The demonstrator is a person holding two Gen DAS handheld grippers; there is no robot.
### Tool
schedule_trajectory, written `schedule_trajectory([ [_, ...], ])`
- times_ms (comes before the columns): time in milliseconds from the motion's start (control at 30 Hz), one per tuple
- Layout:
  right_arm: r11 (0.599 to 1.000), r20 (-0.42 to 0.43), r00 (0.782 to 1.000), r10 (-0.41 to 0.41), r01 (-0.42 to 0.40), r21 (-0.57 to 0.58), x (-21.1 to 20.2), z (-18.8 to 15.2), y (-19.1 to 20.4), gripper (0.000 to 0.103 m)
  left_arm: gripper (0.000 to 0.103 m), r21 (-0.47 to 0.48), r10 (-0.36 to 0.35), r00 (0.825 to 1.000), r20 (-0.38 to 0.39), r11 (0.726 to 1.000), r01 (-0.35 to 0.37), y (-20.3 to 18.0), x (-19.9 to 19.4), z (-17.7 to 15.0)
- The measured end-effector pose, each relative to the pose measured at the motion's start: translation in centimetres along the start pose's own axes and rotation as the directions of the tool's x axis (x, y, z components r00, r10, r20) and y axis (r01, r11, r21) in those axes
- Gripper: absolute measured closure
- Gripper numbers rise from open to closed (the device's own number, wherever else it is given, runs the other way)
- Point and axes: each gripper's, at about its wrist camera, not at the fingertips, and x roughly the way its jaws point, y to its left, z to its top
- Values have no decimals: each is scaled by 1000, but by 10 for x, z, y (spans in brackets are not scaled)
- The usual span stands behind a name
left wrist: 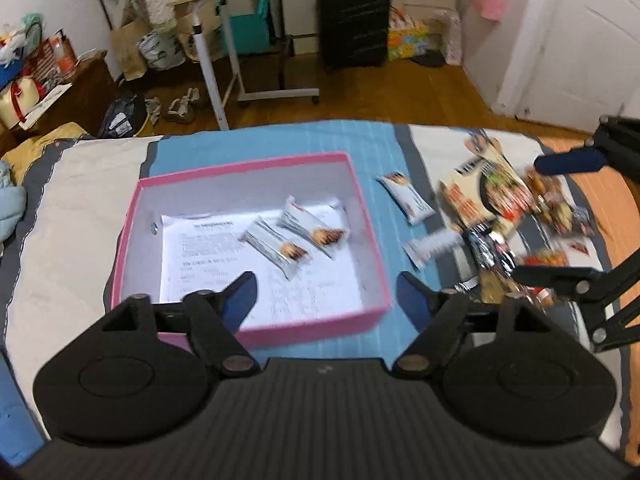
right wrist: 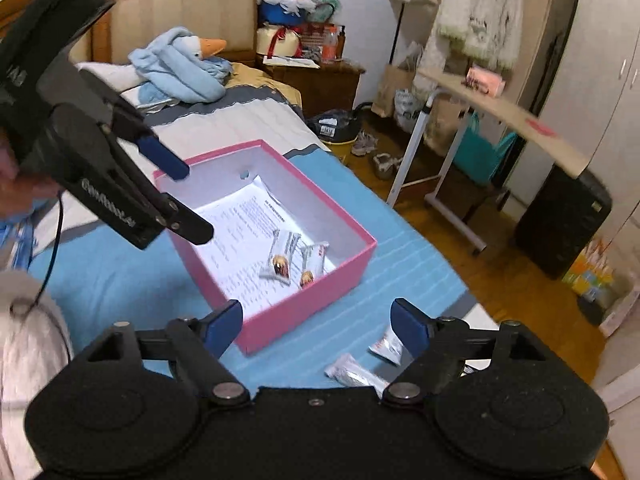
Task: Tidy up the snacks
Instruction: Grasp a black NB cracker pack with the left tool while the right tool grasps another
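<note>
Blue bedcover (left wrist: 360, 140) carries everything. Left gripper (left wrist: 326, 300) and right gripper (right wrist: 316, 322) hover spread, empty. Beyond, two snack bars (left wrist: 296, 236) lie side by side in the pink box (left wrist: 248, 168), long axes slanting across its floor; more snacks (left wrist: 500, 208) lie outside.

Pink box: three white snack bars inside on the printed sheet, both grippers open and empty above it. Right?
Not quite. The pink box holds two white snack bars, not three; the left wrist view shows it. They do lie on the printed sheet, and the left gripper and right gripper are open and empty.
</note>
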Motion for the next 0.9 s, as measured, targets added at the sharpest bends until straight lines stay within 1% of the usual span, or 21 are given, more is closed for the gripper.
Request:
schedule_trajectory([
  [67, 1000, 4, 1000, -20, 20, -14, -16, -13, 4, 11, 23, 22, -31, 1000, 2, 999, 31, -13, -9, -7],
  [133, 1000, 17, 1000, -24, 24, -19, -30, -27, 7, 11, 17, 37, -51, 999, 1, 998, 51, -27, -11, -15],
  [200, 1000, 23, 1000, -9, 9, -6, -40, -42, 11, 11, 12, 51, -67, 998, 6, 996, 67, -41, -9, -23],
  [300, 1000, 17, 1000, 7, -7, 4, -39, -65, 15, 11, 11, 72, -100, 995, -2, 992, 100, -64, 2, -37],
  [433, 1000, 3, 1000, 13, -13, -11, -22, -94, 18, 11, 10, 82, -140, 989, -55, 986, 144, -90, 28, -54],
  [533, 1000, -20, 999, 30, -30, -1, -7, -112, 20, 11, 10, 34, -179, 979, -93, 983, 182, -96, 52, -61],
  [600, 999, -29, 999, 45, -45, -5, 4, -122, 21, 11, 10, 6, -183, 978, -105, 983, 184, -97, 69, -65],
  [667, 998, -30, 999, 44, -45, -33, 15, -133, 23, 11, 10, 1, -187, 976, -110, 982, 188, -101, 84, -69],
  [733, 997, -35, 999, 16, -19, -77, 30, -142, 25, 11, 10, -11, -189, 978, -86, 982, 188, -106, 98, -72],
  [800, 994, -46, 999, -26, 21, -107, 44, -149, 25, 11, 10, -66, -159, 985, -64, 986, 154, -108, 112, -73],
  [900, 995, -57, 997, -44, 38, -89, 65, -157, 18, 11, 10, -141, -162, 984, -70, 978, 151, -106, 136, -72],
])
